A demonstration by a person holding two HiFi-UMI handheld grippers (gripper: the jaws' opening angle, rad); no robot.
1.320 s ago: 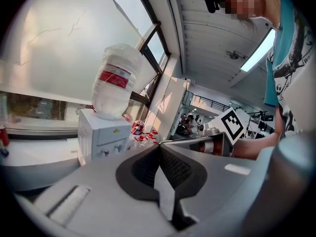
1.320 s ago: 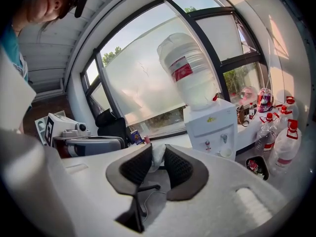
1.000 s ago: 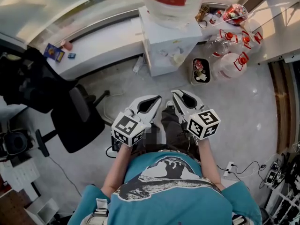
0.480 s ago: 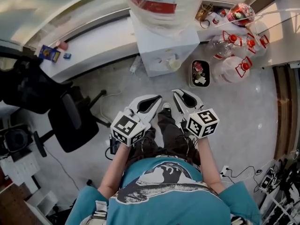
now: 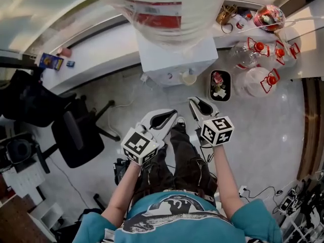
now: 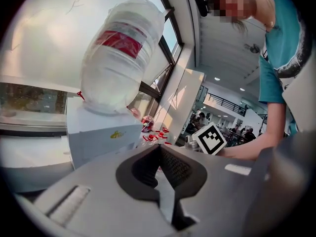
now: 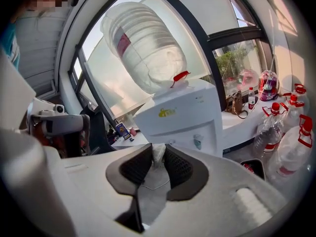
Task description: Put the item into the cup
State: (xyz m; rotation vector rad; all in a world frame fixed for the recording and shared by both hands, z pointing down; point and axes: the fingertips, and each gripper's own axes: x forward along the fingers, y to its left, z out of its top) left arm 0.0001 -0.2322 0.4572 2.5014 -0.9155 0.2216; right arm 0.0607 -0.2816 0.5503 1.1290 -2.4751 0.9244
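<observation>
**Carry stage: item (image 7: 158, 153) pinched in right gripper (image 7: 158, 147), drop not yet made**

Judging by how things lie, the step in hand is bringing the item to its place. The right gripper view shows a small, pale, crumpled-looking item between the ribbed pads near their tips. The jaws are set narrow and press on it from both sides. What it is made of I cannot tell. The left gripper (image 6: 160, 148) has its jaws brought together at the tips with nothing between them, so it looks idle.

In the head view the person stands on the grey floor (image 5: 263, 135) facing a white water dispenser (image 5: 174, 59) topped by a large upturned bottle (image 5: 162, 9). Both grippers are held out side by side in front of the body, apart from the dispenser. At the dispenser's front sits a small pale cup (image 5: 189, 78), or what looks like one; it is too small to be sure. Clear jugs (image 5: 263, 77) with red caps stand to the right.

The next move calls for carrying the right gripper over the cup's mouth with its tips tilted down. The jaws should part only once the item hangs above the opening. So light a thing may cling to a pad, so a low release seems wise.
</observation>
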